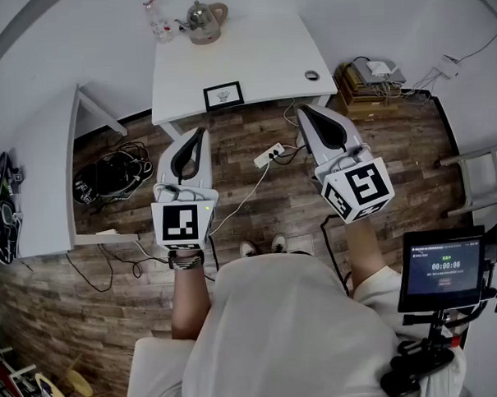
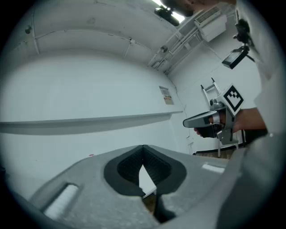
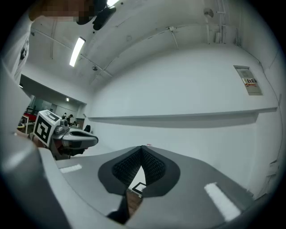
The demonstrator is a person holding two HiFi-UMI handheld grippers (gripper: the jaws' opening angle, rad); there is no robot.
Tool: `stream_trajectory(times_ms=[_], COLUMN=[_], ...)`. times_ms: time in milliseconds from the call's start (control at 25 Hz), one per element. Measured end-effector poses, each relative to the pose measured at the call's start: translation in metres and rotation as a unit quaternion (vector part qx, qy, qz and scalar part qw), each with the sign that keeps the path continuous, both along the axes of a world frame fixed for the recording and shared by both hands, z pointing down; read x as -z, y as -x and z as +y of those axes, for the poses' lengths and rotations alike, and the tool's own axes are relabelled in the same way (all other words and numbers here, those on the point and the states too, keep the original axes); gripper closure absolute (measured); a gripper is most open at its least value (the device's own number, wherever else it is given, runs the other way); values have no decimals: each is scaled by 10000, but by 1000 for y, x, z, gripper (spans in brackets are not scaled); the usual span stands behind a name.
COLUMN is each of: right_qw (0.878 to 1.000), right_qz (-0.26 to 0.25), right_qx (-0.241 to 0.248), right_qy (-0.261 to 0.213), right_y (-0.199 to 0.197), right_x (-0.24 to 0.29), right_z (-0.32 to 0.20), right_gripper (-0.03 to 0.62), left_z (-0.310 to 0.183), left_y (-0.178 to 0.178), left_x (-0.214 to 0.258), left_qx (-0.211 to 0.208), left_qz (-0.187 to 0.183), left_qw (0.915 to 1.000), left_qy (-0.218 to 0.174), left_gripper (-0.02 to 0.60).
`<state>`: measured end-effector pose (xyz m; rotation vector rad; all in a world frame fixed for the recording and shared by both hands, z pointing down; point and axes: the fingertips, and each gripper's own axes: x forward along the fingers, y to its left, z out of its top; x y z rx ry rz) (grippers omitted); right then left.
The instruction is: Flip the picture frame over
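The picture frame (image 1: pixel 223 95), black with a white mat, lies flat near the front edge of the white table (image 1: pixel 259 57). Both grippers hover level over the wooden floor, short of the table and apart from the frame. My left gripper (image 1: pixel 201 131) is shut and empty, its tip below and left of the frame. The right gripper (image 1: pixel 300 109) is also shut and empty, to the frame's right. In the right gripper view the closed jaws (image 3: pixel 143 147) show a corner of the frame (image 3: pixel 140 188) through the gap below. In the left gripper view the jaws (image 2: pixel 143 146) meet with nothing between them.
A kettle (image 1: pixel 205 21) and a small bottle (image 1: pixel 154 19) stand at the table's back; a ring (image 1: pixel 311 75) lies at its right edge. A power strip (image 1: pixel 269 156) and cables lie on the floor. A second white desk (image 1: pixel 42 178) is at left, boxes (image 1: pixel 367 81) at right.
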<state>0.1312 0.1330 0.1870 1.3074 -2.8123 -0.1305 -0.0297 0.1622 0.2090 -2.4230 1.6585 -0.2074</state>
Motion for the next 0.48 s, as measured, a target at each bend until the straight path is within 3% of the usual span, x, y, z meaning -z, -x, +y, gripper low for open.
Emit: stream_trajectory(times_ms=[480], right_qw=[9997], right_qz=[-99], right_qx=[222], right_qy=[-86], right_y=[3], right_x=[-1], right_z=[12], right_gripper=[592], left_z=[14], left_y=[-7], left_x=[-12], left_qx=[86], left_qz=[-263], left_qw=[9996], left_qy=[105], left_gripper=[578])
